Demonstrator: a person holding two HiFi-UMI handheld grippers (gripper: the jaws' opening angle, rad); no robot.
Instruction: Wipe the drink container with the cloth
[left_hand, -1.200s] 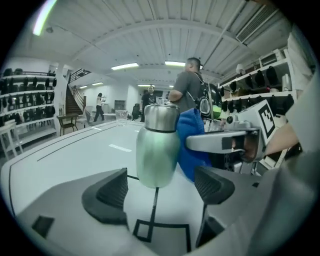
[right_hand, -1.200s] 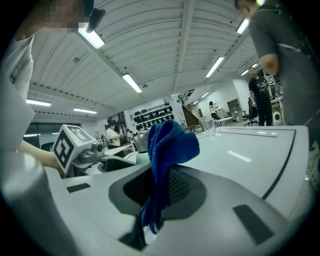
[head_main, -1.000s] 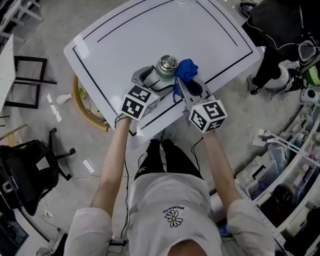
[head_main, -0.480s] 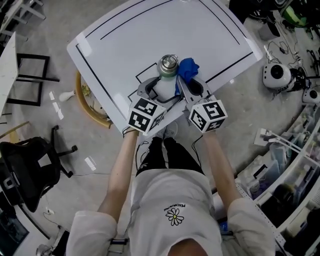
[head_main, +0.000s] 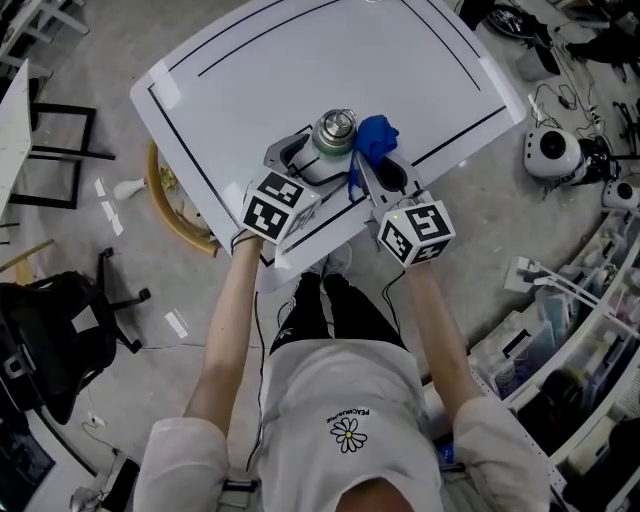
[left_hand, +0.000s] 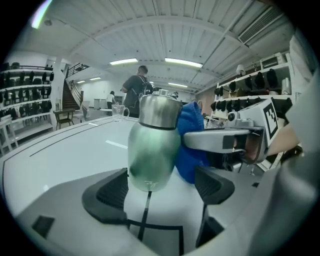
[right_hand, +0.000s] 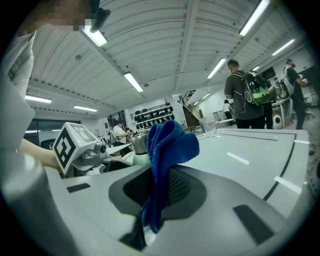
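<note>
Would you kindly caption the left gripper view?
Open left gripper faces a green steel bottle, a blue cloth beside it.

Source: ceiling strip lights (left_hand: 180, 62) are shining from overhead, lighting everything brightly and evenly.
Glare: the white table (head_main: 300, 80) is giving off a pale sheen; the steel bottle (left_hand: 152, 145) is catching soft highlights.
Shadows: only faint, soft-edged ones are showing.
Distortion: both gripper views are bending strongly outward, with black corners ringing them.
Focus: the blue cloth (right_hand: 167, 145) is blurring at its lower end, close to the lens.
</note>
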